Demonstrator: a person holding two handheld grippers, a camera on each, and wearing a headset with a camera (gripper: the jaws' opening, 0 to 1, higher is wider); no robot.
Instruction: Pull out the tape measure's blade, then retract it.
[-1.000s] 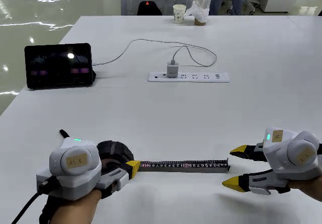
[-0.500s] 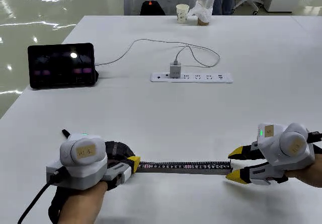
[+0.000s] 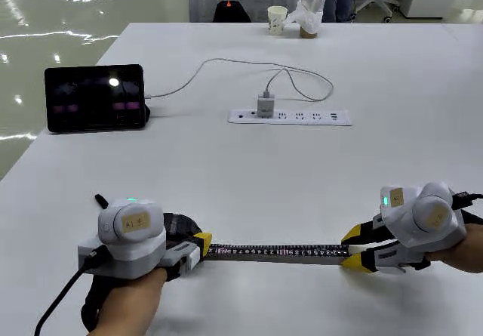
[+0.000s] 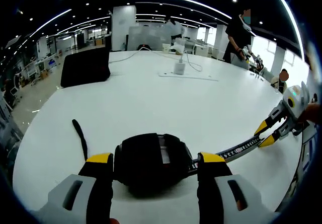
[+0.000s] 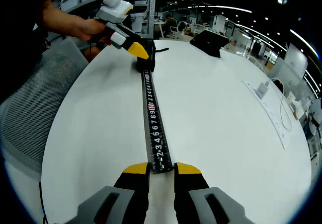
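Left tongs [image 4: 156,161], yellow-tipped, clamp the tape measure's rounded black case [image 4: 148,151]. Right tongs [image 5: 161,169] pinch the end of the blade [image 5: 152,108]: a flat dark strip with white numerals, lying straight on the smooth white worktop [image 3: 226,170] between them. A thin black strap [image 4: 79,138] trails off the case.

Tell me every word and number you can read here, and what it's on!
"2 3 4 5 6 7 8 9": on the tape measure's blade, by the right gripper jaws; farther digits too small.
Tan sticker on the left gripper: writing blurred.
Tablet screen: nothing readable.
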